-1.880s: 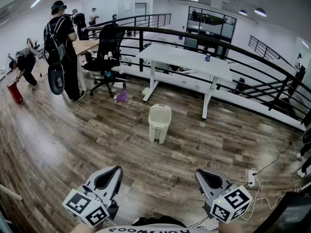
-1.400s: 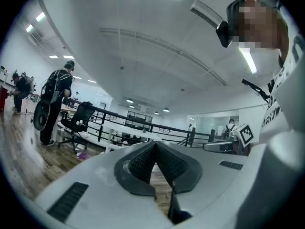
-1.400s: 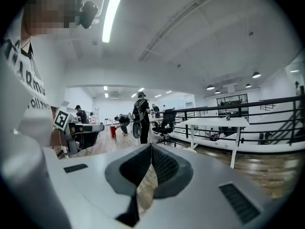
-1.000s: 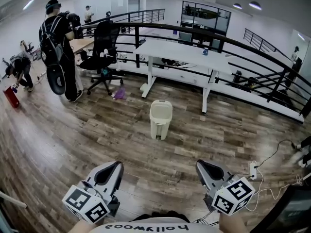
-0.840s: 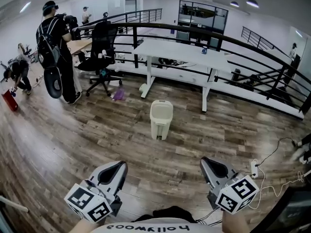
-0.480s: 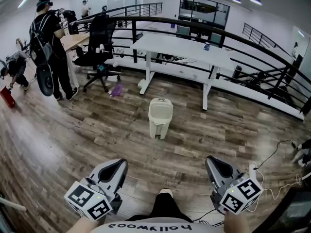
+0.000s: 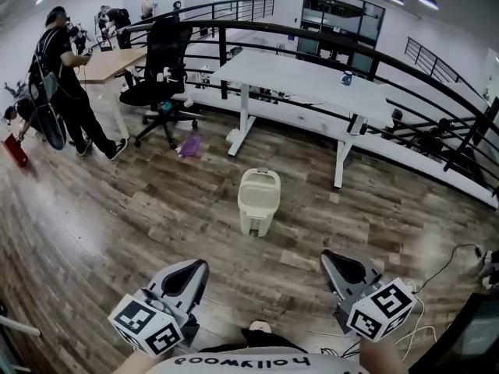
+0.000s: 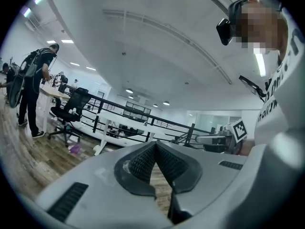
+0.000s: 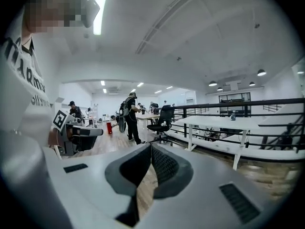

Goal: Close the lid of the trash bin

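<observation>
Cream plastic trash bin (image 7: 259,199) stands on the wooden floor (image 7: 117,209) in the head view, near the middle of the picture. It is in front of a long white surface (image 7: 312,84) and well apart from both grippers. Its lid (image 7: 260,187) seems to lie flat on top, but I cannot tell this for sure. The left gripper (image 7: 195,267) and the right gripper (image 7: 334,259) are low in the picture, and both point toward the bin. A black office chair (image 7: 160,80) and a person in black (image 7: 62,84) are at the far left.

In the left gripper view, the two ribbed pads (image 8: 143,161) meet at their tips, and nothing is between them.

In the right gripper view, the pads (image 9: 164,166) also touch at the tips, and the gripper holds nothing.
</observation>
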